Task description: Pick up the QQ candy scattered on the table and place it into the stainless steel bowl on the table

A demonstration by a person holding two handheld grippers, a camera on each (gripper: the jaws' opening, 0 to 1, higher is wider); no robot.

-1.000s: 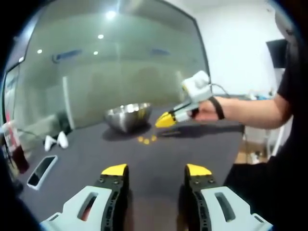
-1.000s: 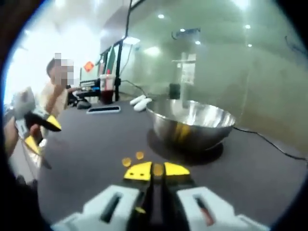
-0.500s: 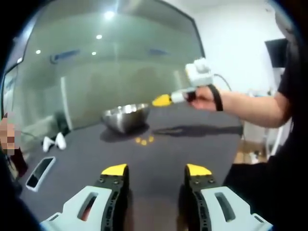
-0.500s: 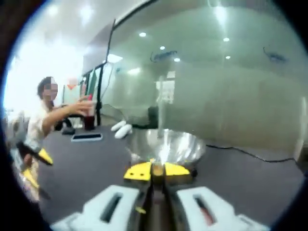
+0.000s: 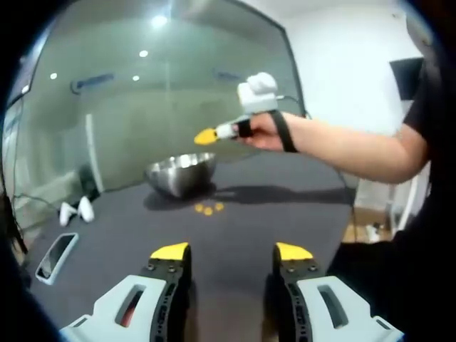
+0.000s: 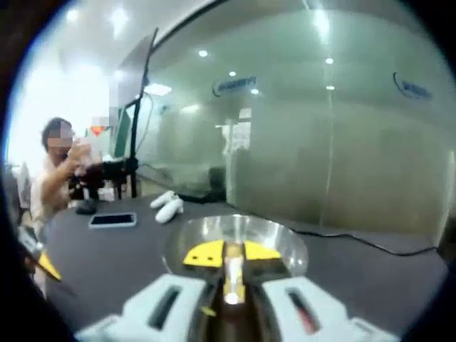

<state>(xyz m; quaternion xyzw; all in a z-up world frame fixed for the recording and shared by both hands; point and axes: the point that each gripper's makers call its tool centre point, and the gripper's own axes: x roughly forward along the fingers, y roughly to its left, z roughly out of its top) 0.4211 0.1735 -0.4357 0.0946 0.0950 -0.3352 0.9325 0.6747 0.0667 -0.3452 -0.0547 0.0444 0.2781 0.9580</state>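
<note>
The stainless steel bowl [image 5: 180, 171] stands on the dark table, with three orange QQ candies [image 5: 208, 209] lying just in front of it. My left gripper [image 5: 231, 252] hovers low over the near table, open, with nothing between its yellow tips. A hand holds my right gripper [image 5: 207, 135] in the air above the bowl. In the right gripper view, the right gripper [image 6: 231, 254] is shut on a small yellowish QQ candy [image 6: 231, 269], directly over the bowl [image 6: 283, 234].
A phone [image 5: 55, 255] and two white handheld devices [image 5: 75, 210] lie at the table's left side. A black cable [image 6: 370, 244] runs behind the bowl. A person [image 6: 60, 167] sits at the far end. A glass wall backs the table.
My right gripper has risen from the candies on the table and moved over the bowl with a candy in it. The left gripper has stayed put.
</note>
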